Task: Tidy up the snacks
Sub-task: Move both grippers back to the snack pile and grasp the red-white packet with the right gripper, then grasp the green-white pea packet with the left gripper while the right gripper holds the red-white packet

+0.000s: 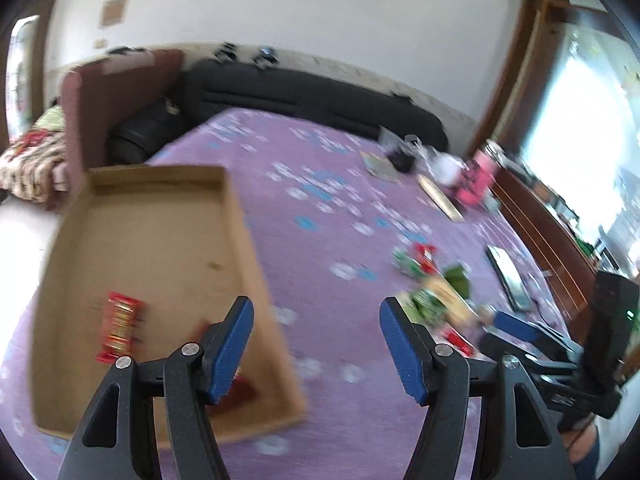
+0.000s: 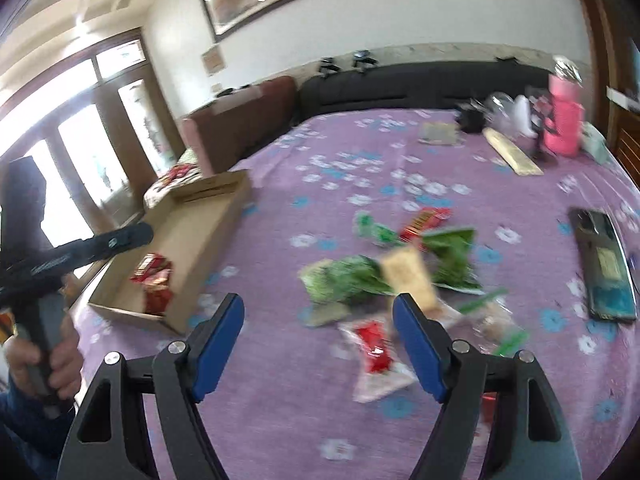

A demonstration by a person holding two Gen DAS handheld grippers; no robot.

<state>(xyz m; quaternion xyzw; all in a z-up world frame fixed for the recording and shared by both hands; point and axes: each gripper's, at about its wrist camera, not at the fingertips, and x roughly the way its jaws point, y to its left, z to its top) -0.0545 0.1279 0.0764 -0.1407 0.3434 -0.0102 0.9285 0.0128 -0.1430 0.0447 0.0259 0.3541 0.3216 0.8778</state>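
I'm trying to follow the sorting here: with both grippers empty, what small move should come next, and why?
Probably lower the right gripper onto the red snack packet just ahead of its fingers and close on it. Both it and the left gripper are open and hold nothing. The cardboard box already holds red packets, while a pile of loose snacks lies on the purple cloth.
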